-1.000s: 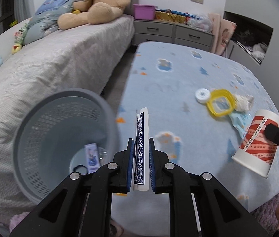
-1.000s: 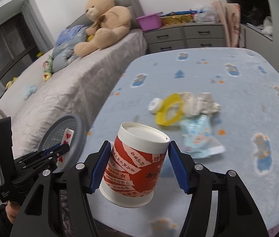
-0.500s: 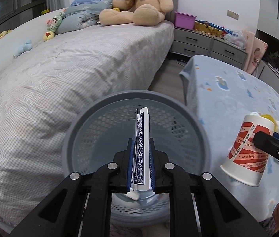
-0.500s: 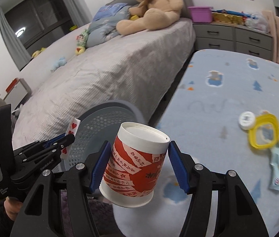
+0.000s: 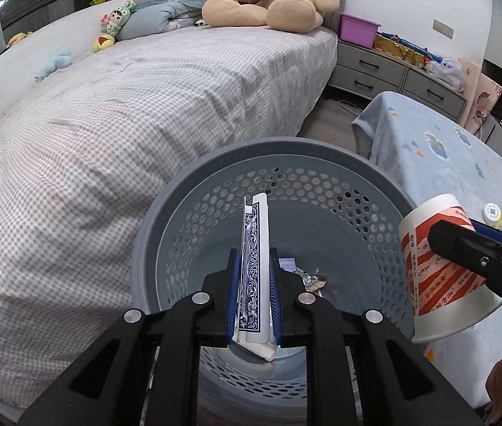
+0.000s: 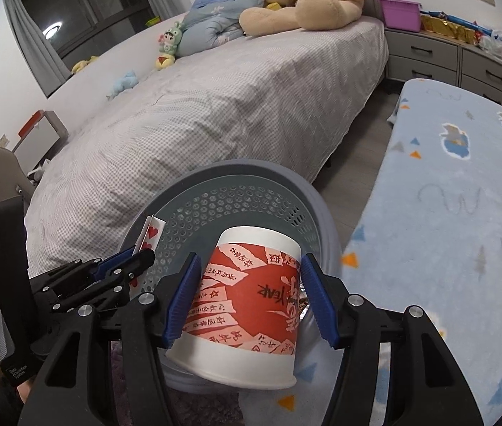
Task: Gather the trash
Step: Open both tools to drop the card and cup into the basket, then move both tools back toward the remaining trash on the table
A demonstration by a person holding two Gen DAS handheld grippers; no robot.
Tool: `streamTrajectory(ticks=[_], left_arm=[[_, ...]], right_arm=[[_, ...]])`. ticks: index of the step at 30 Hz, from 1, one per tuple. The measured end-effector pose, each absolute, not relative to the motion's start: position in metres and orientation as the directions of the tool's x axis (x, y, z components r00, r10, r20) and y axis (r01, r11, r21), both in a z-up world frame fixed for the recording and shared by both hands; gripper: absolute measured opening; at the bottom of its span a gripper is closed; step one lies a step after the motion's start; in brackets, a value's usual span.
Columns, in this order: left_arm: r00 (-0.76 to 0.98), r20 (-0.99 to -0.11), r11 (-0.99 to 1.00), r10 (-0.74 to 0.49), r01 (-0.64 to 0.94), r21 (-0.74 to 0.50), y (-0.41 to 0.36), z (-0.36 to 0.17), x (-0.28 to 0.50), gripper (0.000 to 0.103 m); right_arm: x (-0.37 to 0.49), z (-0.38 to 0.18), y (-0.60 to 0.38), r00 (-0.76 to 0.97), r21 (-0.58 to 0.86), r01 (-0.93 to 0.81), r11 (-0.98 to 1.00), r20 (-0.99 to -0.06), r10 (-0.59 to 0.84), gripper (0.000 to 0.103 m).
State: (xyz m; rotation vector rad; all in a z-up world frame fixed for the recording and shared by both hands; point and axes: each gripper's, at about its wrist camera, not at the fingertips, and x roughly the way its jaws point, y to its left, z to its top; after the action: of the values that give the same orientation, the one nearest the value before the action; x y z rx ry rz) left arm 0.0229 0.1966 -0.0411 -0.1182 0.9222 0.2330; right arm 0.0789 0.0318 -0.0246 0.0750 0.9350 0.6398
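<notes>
left gripper (image 5: 254,298) pitched down over grey basket (image 5: 322,163), clamped on playing cards (image 5: 252,266) | right gripper (image 6: 249,296) angled down at basket's right rim, gripping paper cup (image 6: 251,305)

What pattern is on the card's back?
Blue ornate scrollwork with a white border on the card, clearest in left wrist view.

Both grippers, left (image 5: 254,294) and right (image 6: 251,296), are showing black arms, silver screws, blue ribbed pads (image 6: 181,301); white lettering, perhaps "Data Acquisition System".

Even indoor lighting, sharp centre, strong fisheye bending, dark vignetted corners, dark window (image 6: 84,10)
</notes>
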Motion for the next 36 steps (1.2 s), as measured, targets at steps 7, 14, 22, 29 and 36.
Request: streamTrajectory(ticks=[7, 14, 22, 29, 36], left_arm=[[0.574, -0.808, 0.965, 0.135, -0.260, -0.024, 0.205, -0.047, 0.024, 0.019], [0.593, -0.794, 0.963, 0.137, -0.268, -0.034, 0.209, -0.043, 0.020, 0.038], [0.596, -0.789, 0.957, 0.149, -0.289, -0.037, 0.213, -0.041, 0.017, 0.048], [0.598, -0.786, 0.953, 0.159, -0.301, -0.036, 0.214, -0.040, 0.015, 0.054], [0.602, -0.781, 0.951, 0.165, -0.307, -0.036, 0.214, -0.039, 0.014, 0.058]], right_arm=[[0.086, -0.034, 0.044, 0.406, 0.330, -0.485, 0.810, -0.735, 0.543, 0.057], [0.091, -0.034, 0.047, 0.409, 0.337, -0.481, 0.810, -0.730, 0.547, 0.059], [0.088, -0.034, 0.047, 0.424, 0.317, -0.477, 0.820, -0.734, 0.530, 0.059], [0.087, -0.040, 0.049, 0.423, 0.301, -0.477, 0.825, -0.744, 0.516, 0.059], [0.083, -0.039, 0.048, 0.442, 0.279, -0.476, 0.834, -0.744, 0.501, 0.062]])
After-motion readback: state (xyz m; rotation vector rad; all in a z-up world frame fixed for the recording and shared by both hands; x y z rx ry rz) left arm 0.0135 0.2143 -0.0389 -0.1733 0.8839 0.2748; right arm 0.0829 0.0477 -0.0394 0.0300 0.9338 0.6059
